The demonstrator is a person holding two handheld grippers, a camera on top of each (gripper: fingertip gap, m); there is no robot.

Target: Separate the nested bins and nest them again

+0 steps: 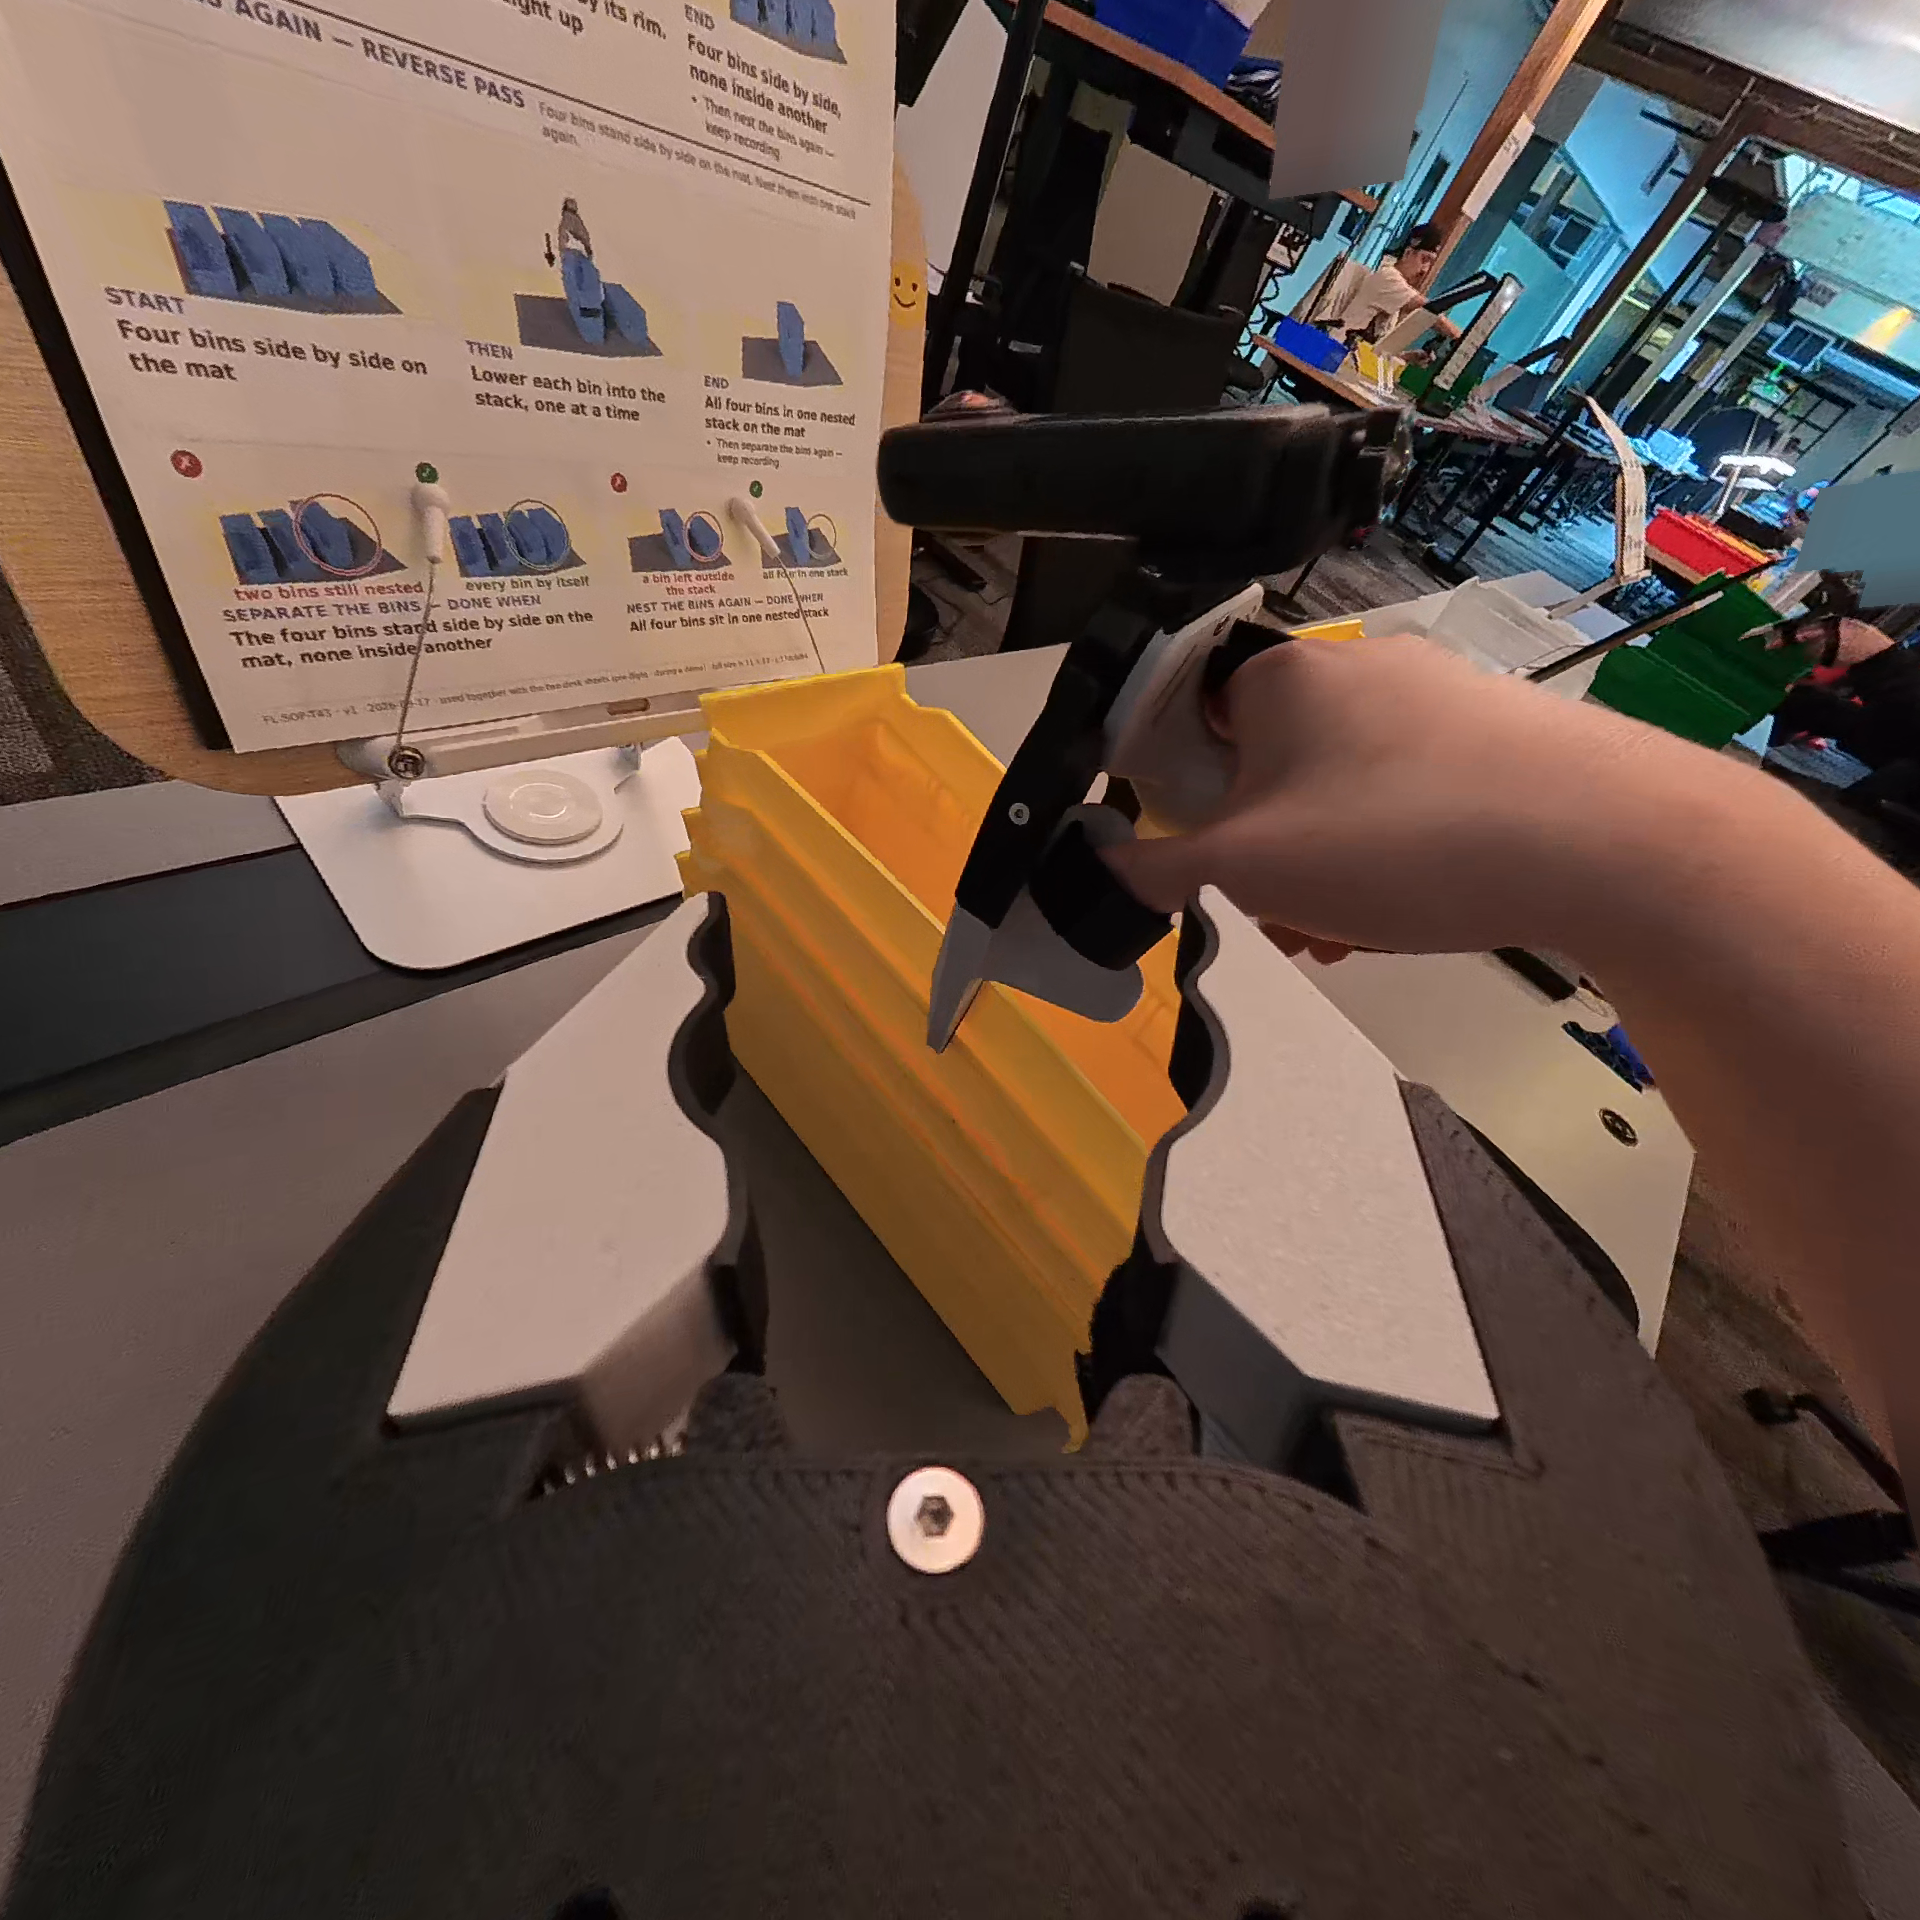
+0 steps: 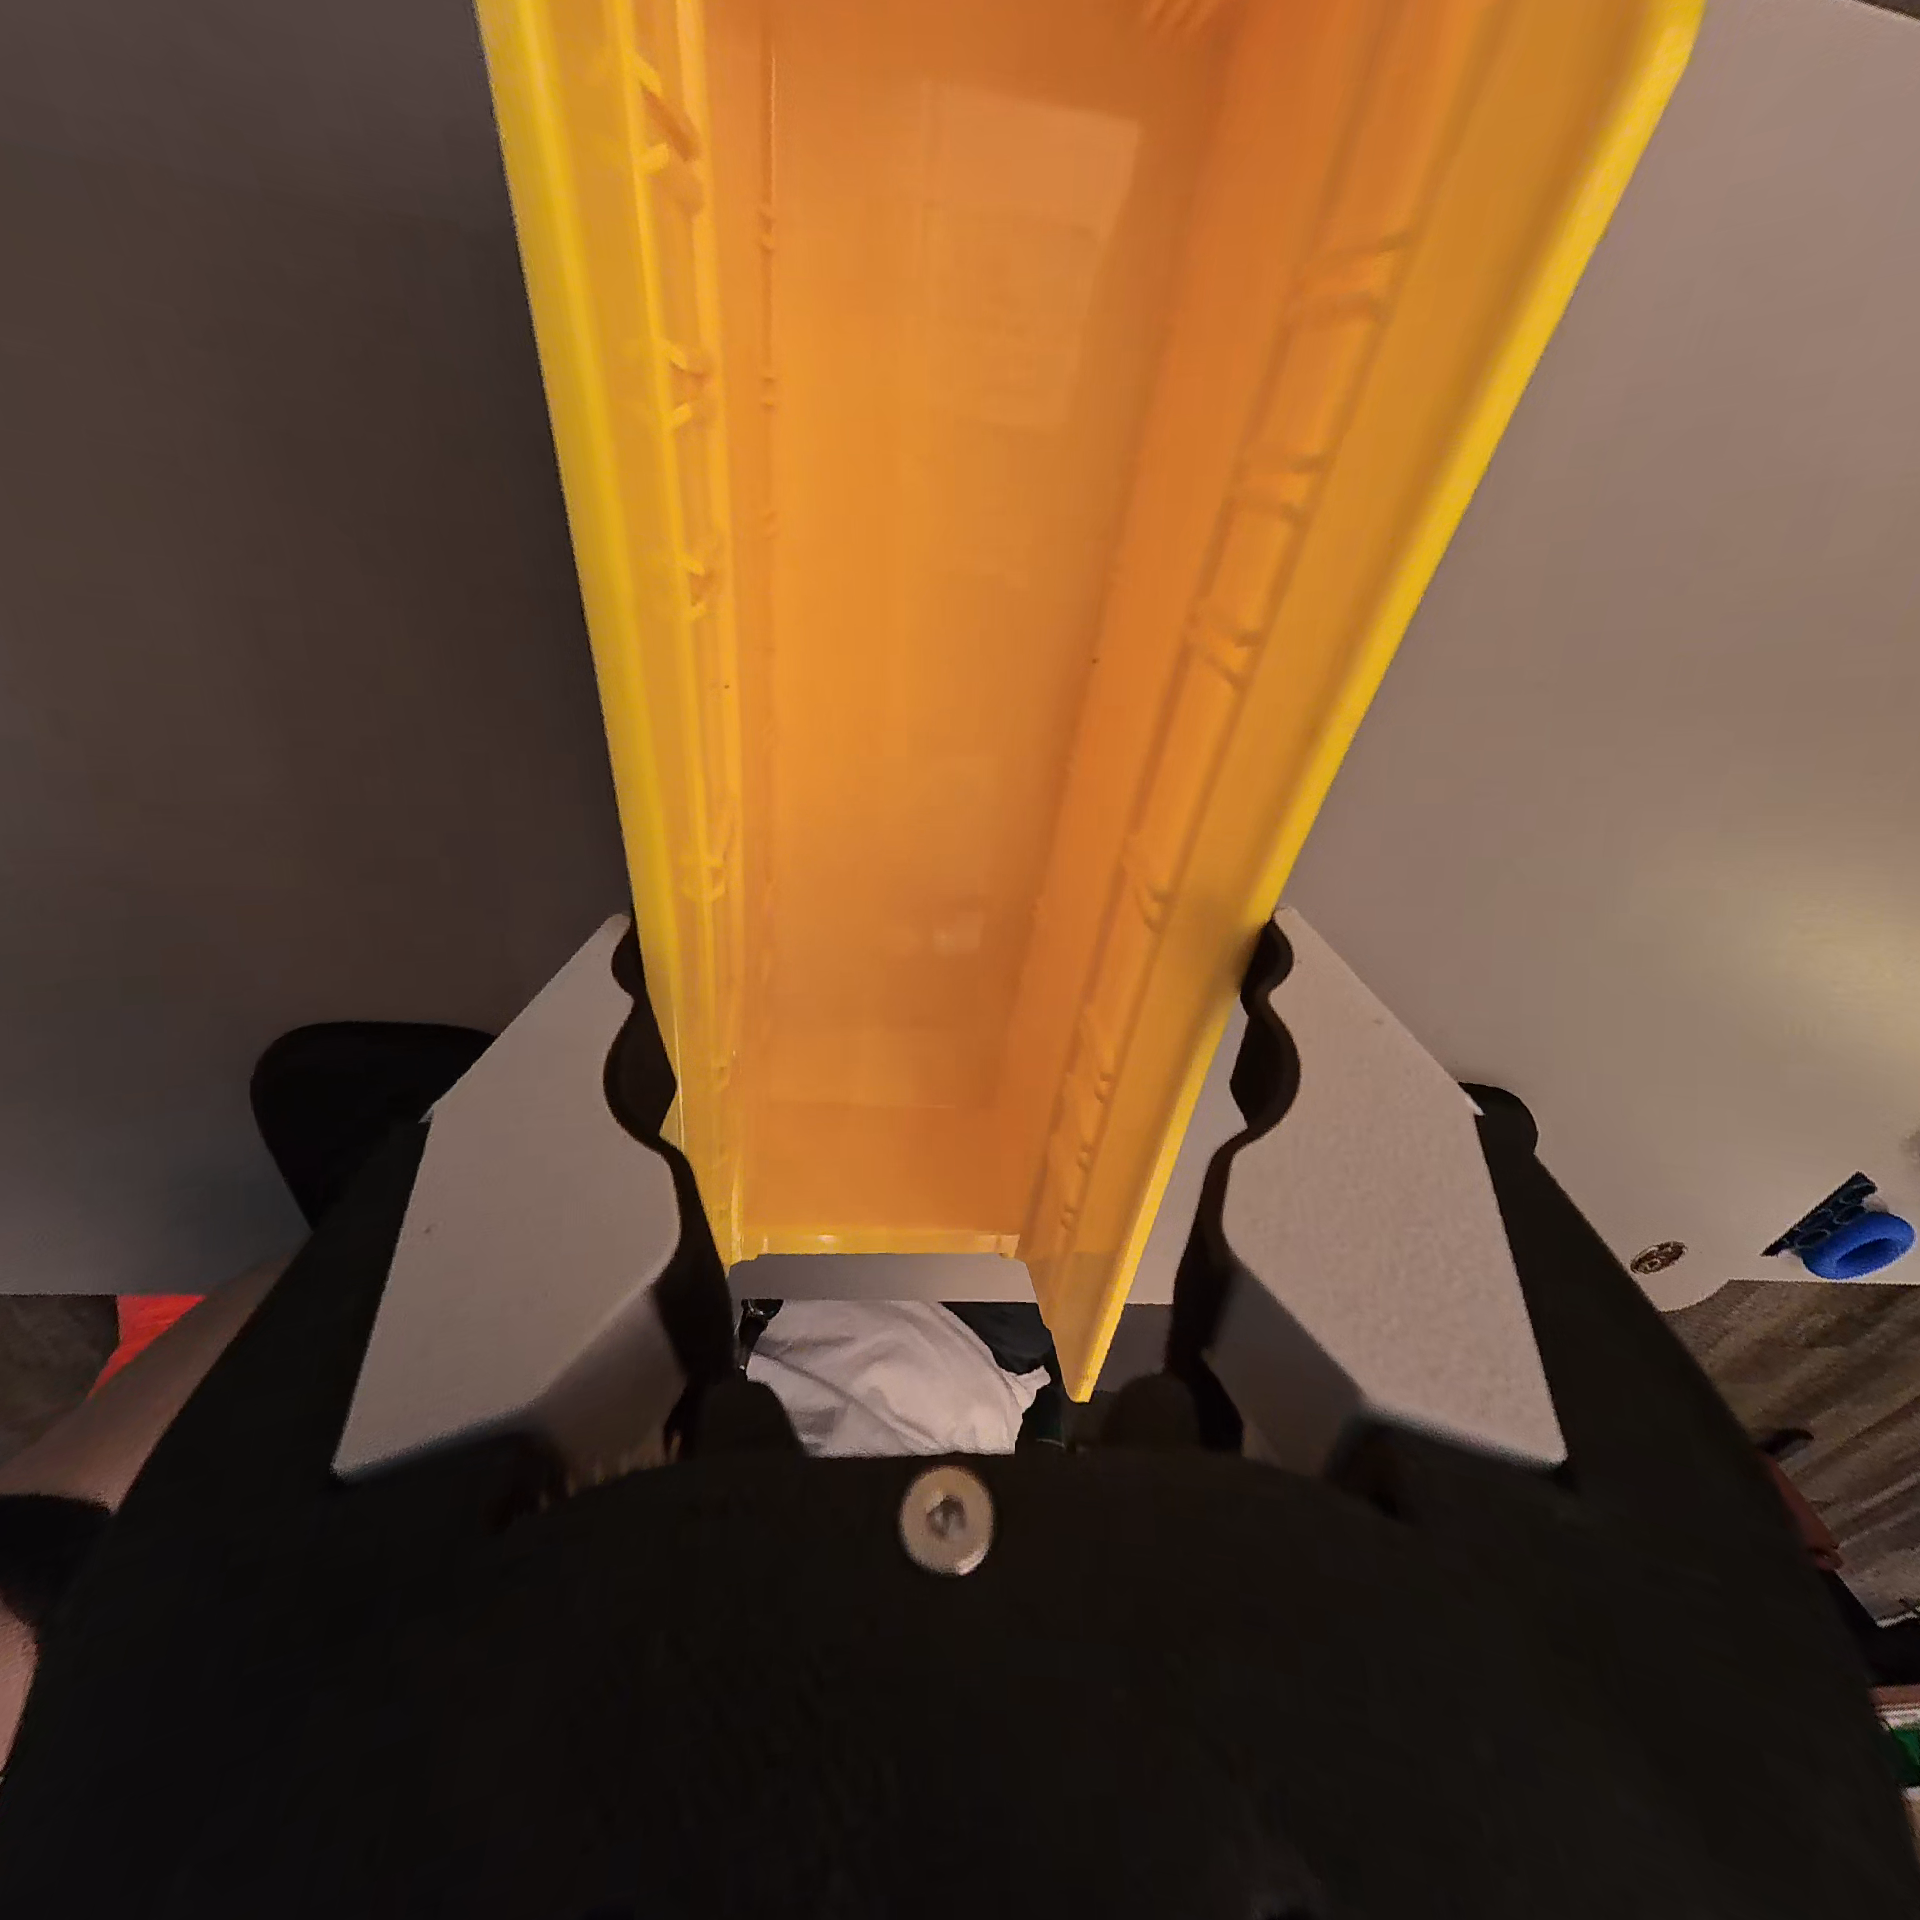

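A stack of nested yellow bins (image 1: pixel 935 1174) stands on the grey mat (image 1: pixel 208 1195). My left gripper (image 1: pixel 951 914) is shut on the lower part of the stack, with a pad against each long side. My right gripper (image 1: pixel 1018 987), held by a hand (image 1: pixel 1455 810), comes down from above onto the top yellow bin (image 1: pixel 831 790). In the right wrist view I look down into this top bin (image 2: pixel 935 520). My right gripper (image 2: pixel 948 930) spans its width, and its pads (image 2: pixel 1262 977) press on the outer rims on both sides.
An instruction sheet (image 1: pixel 468 364) on a white stand (image 1: pixel 468 873) rises just behind the stack. Green and red bins (image 1: pixel 1683 675) sit far off at the right. A blue object (image 2: pixel 1860 1247) lies near the edge of the white tabletop (image 2: pixel 1714 623).
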